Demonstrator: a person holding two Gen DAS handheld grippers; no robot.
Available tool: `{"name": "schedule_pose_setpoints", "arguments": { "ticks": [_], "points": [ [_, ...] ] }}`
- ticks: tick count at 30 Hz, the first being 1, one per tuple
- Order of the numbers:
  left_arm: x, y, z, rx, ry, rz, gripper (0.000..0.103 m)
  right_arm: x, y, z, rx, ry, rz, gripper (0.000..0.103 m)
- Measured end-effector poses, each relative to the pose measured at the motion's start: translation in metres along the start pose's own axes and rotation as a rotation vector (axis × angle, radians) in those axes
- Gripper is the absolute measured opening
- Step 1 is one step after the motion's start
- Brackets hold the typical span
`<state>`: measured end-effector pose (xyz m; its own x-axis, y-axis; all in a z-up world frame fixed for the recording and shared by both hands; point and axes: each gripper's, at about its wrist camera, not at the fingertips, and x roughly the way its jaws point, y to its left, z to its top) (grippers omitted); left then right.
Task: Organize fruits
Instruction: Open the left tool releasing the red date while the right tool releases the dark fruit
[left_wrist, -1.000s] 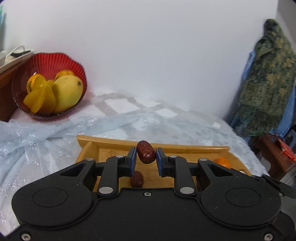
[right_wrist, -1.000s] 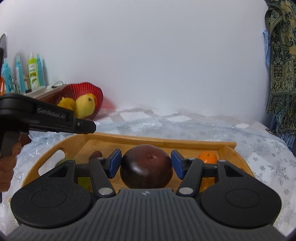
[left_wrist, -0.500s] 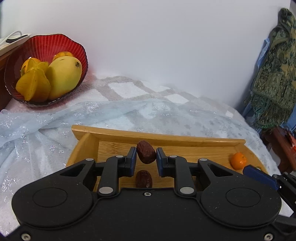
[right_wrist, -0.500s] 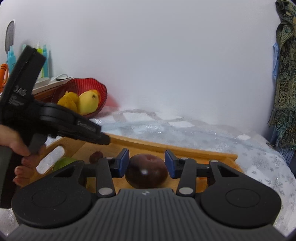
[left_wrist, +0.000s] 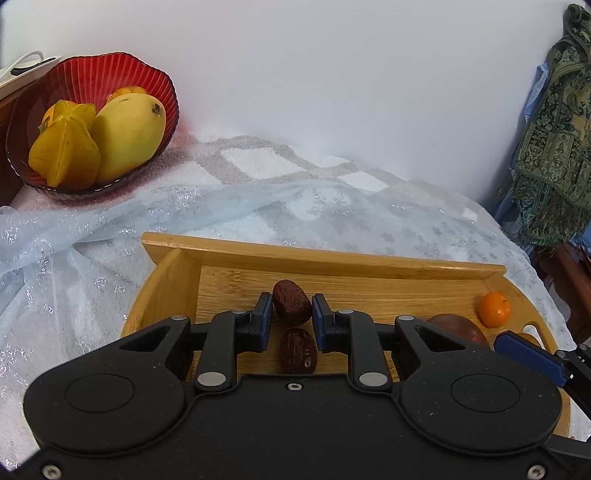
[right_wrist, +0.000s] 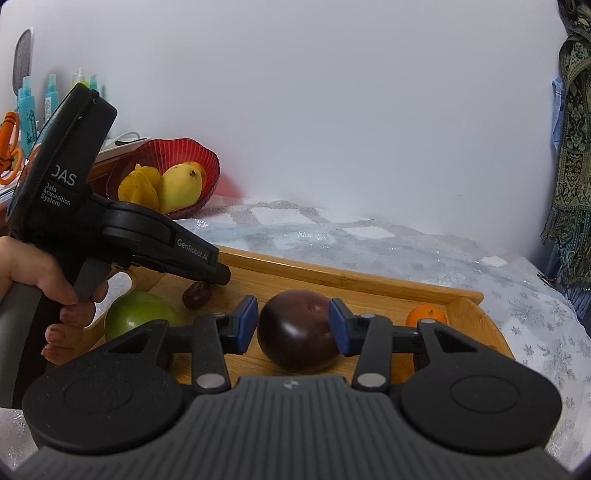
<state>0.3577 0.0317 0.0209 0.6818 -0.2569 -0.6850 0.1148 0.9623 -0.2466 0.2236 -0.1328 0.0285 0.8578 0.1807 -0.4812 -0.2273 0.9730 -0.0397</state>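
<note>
1. Left wrist view: your left tool (left_wrist: 291, 314) is clenched on a dried red date (left_wrist: 291, 307), held over the wooden tray (left_wrist: 321, 254) near its left end, with a second date (left_wrist: 298, 350) lying on the tray floor just below it.
2. Your right tool (right_wrist: 293, 325) has just been closing; its pads sit at the flanks of the dark purple fruit (right_wrist: 298, 330), mid-tray. I cannot tell whether they press yet.
3. I judge this the pick-up step, with fruits bound for the red bowl (left_wrist: 88, 74) beyond the tray's far-left corner.
4. Next, confirm the right grip, then lift both clear of the tray wall.
</note>
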Motion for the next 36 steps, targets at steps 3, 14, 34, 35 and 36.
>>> {"name": "schedule_pose_setpoints", "arguments": {
  "ticks": [3,14,34,35,36],
  "points": [
    [0.001,0.001,0.000,-0.004,0.000,-0.001,0.021,0.001,0.000,0.000,0.000,-0.002,0.000,0.051],
    [-0.002,-0.001,0.000,0.005,-0.001,0.002,0.022,0.000,-0.001,0.000,0.011,-0.006,0.000,0.051],
    [-0.072,-0.008,-0.017,0.012,-0.092,0.017,0.055,-0.036,-0.010,-0.003,0.094,-0.070,-0.014,0.080],
    [-0.076,-0.009,-0.020,0.010,-0.098,0.013,0.055,-0.039,-0.010,-0.004,0.096,-0.074,-0.014,0.081],
    [-0.081,-0.011,-0.022,0.015,-0.106,0.012,0.057,-0.043,-0.010,-0.005,0.096,-0.078,-0.015,0.082]
  ]
}}
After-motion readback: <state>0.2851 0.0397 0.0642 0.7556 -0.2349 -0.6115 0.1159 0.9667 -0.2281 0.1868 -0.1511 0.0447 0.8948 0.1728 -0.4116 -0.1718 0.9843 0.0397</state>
